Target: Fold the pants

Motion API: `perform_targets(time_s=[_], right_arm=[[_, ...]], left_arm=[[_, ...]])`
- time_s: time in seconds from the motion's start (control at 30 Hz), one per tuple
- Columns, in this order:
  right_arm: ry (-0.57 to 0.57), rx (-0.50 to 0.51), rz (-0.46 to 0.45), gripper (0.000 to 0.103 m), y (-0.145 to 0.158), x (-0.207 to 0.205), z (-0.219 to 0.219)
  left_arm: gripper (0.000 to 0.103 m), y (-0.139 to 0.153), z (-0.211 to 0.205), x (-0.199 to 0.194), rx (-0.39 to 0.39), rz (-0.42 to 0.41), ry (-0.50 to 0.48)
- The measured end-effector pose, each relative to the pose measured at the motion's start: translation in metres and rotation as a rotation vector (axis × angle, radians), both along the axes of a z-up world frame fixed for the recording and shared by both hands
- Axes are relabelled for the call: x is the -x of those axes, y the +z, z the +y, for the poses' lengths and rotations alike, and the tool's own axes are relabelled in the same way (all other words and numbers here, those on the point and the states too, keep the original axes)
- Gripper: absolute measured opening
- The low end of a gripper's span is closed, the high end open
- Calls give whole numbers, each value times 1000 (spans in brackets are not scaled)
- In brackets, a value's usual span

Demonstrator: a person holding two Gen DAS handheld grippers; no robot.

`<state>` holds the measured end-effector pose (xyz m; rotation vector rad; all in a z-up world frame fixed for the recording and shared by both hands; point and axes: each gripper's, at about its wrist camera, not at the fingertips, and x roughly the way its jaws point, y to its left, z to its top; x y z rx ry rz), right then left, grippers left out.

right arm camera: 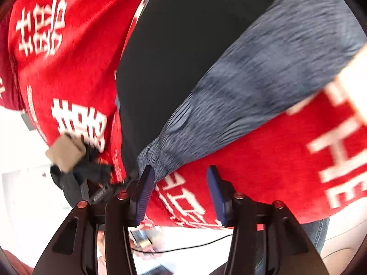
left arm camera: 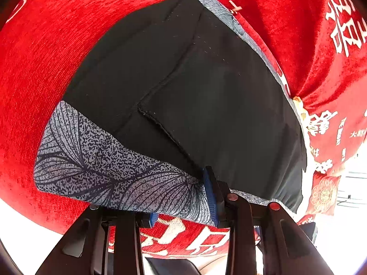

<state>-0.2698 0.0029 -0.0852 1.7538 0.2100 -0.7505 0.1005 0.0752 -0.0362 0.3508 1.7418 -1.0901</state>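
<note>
The pants [left arm camera: 183, 87], soft, light and limp, lie on the red-clothed worktop [left arm camera: 41, 68], the left gripper [left arm camera: 183, 197] with jaws apparently pinching their patterned edge, the right gripper [right arm camera: 181, 192] spread wide and empty; hems or waistband look best to grip.

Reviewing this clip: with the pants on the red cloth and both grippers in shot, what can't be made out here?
- Left wrist view: the left gripper has its near fingers buried under the pants, so the far pad is hidden.
- Right wrist view: motion blur smears the pants' grey patterned panel and the cloth's lettering.
- Both views: the red cloth runs past the frame edges; what it rests on is unseen.
</note>
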Motion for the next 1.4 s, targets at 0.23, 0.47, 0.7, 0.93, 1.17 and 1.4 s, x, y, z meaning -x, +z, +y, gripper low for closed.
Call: perform_targets(time_s=[0.23,0.47,0.7,0.93,1.17,1.4], right_arm=[[-292,-72,-212,51,-28,47,17],[-289,-76,-100,51,-16,89,12],[-150,-43,-96,4,21,96,-35],[41,122,-44,4,105,82,-133],[212,145,67,4,97,47,-275],[357,43,292,8,14,3,-361]], left_arm=[[35,-15,-13,-3,-5,3,0],[36,-24,-17,2,-15,-17,30],[20,7,-24,-7,-8,-33,112],[20,77,-84,-7,131,-92,85],[26,65,-205,-16,201,-262,-2],[68,-17,-275,-19,36,-540,-18]])
